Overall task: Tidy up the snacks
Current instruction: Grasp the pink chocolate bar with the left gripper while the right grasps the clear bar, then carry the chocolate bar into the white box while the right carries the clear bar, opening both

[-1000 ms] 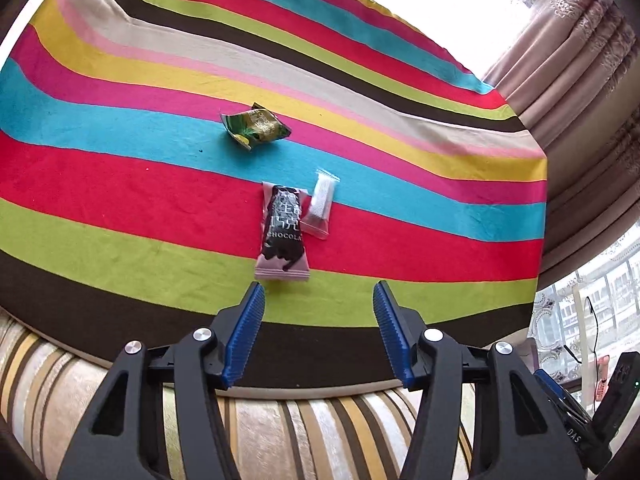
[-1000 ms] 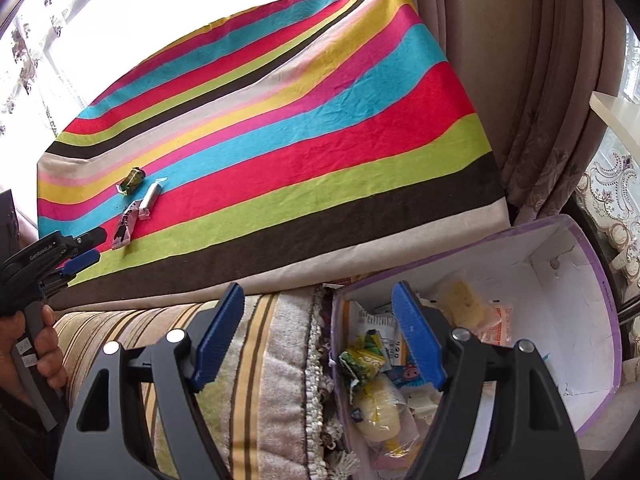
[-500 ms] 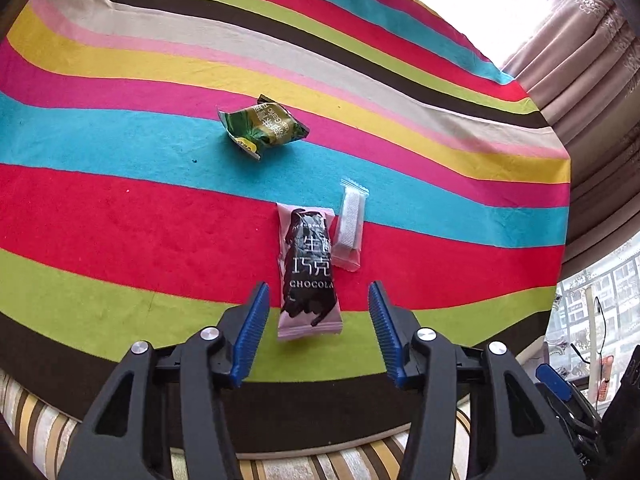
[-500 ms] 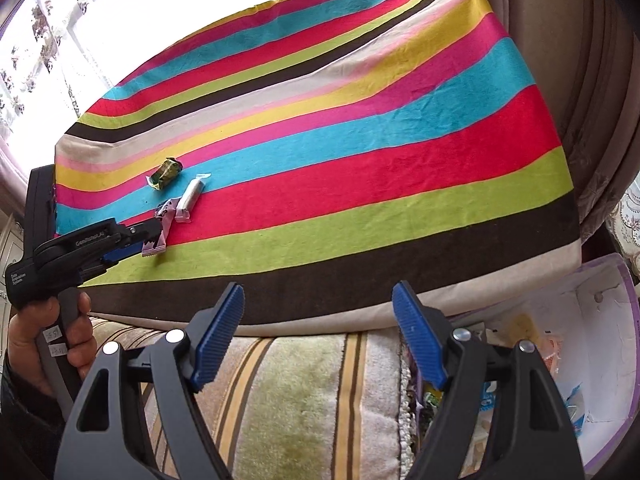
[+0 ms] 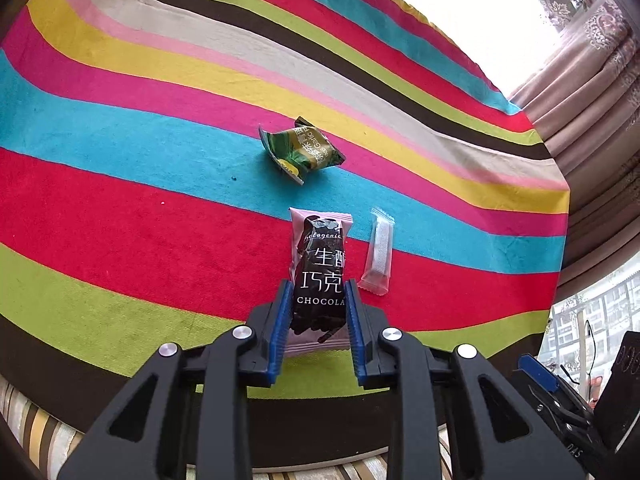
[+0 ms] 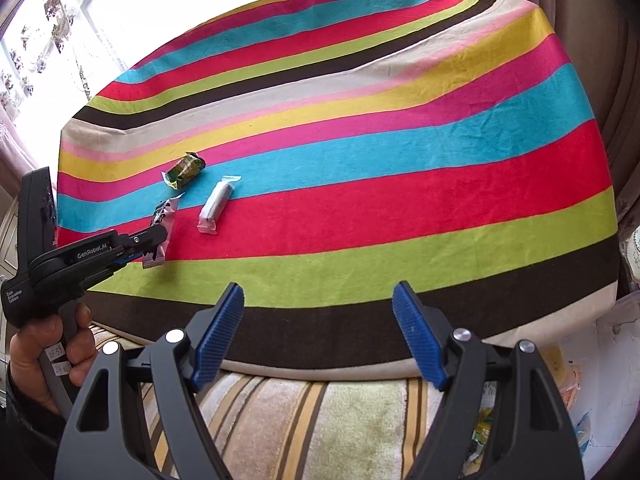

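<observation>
Fingers of the left gripper [image 5: 316, 300] are closing around the near end of the chocolate bar [image 5: 320, 276], one blue pad on each long edge of the wrapper. The pads appear to sit against the wrapper sides, though whether they press firmly cannot be told. The bar lies on the red stripe of the striped worktop [image 5: 120, 220], its long axis running straight away from the gripper, in line with the fingers, so the grip falls across its short width. In the right wrist view the far end of the bar seems tilted slightly off the cloth.

The right gripper [image 6: 320, 332] has its fingers spread wide with nothing between them. It hangs over the near edge of the worktop, well apart from every snack, so the left hand [image 6: 48, 344] is the nearer one for this pick.

Two more snacks remain on the worktop: a white sachet [image 5: 379, 250] just beside the bar on its right, parallel to it and not touching, and a green packet [image 5: 304, 151] farther off on the blue stripe.

Judgement: the step in hand is securing the bar. The sachet beside it may be nudged during the lift.
</observation>
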